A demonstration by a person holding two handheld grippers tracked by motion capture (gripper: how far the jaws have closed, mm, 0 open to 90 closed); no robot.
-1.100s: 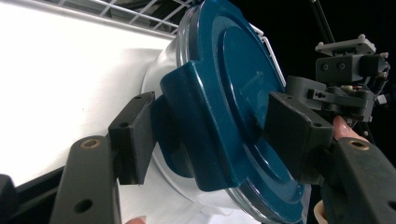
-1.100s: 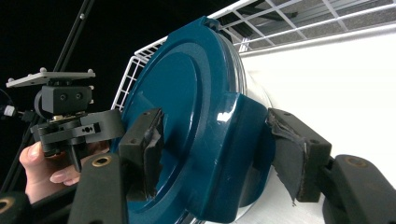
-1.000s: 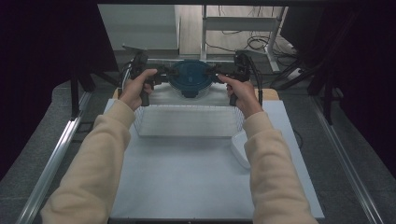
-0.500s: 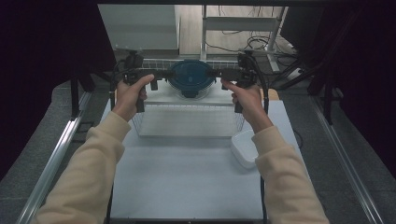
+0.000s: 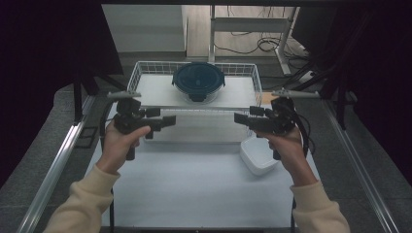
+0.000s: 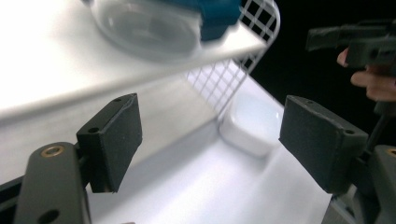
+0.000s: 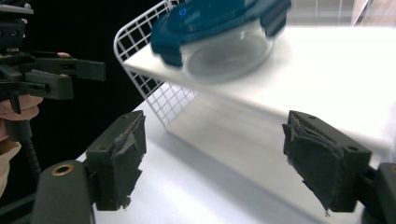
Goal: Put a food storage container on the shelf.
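A person in cream sleeves stands at a white surface [image 5: 194, 194], holding a pair of black tongs in each hand and pointing the two inward at one another across the front of a white wire basket [image 5: 141, 73]. The left tongs [image 5: 170, 120] are held at the basket's near left corner and the right tongs [image 5: 238, 118] at its near right corner; both are clear of the wire and grip nothing. In the left gripper view the left tongs [image 6: 210, 140] stand wide apart, with open air and the bright surface between the two flat black pads. In the right gripper view the right tongs [image 7: 215, 158] are likewise spread wide, their pads [image 7: 313, 163] visibly frayed and torn at the edges. The basket sits at the far side of the surface, raised a little above it, with a flat white sheet as its floor. On that floor, toward the back and near the middle, rests a round clear glass container [image 5: 198, 82] closed with a dark blue clip-on lid [image 7: 210, 21]; it stands upright and touches neither tool. A shallow white rectangular tub [image 5: 257, 155] lies on the surface just in front of the basket's right corner, directly below the right hand [image 5: 289, 148]. The left hand [image 5: 119, 145] is wrapped around its handle over the surface's left edge.
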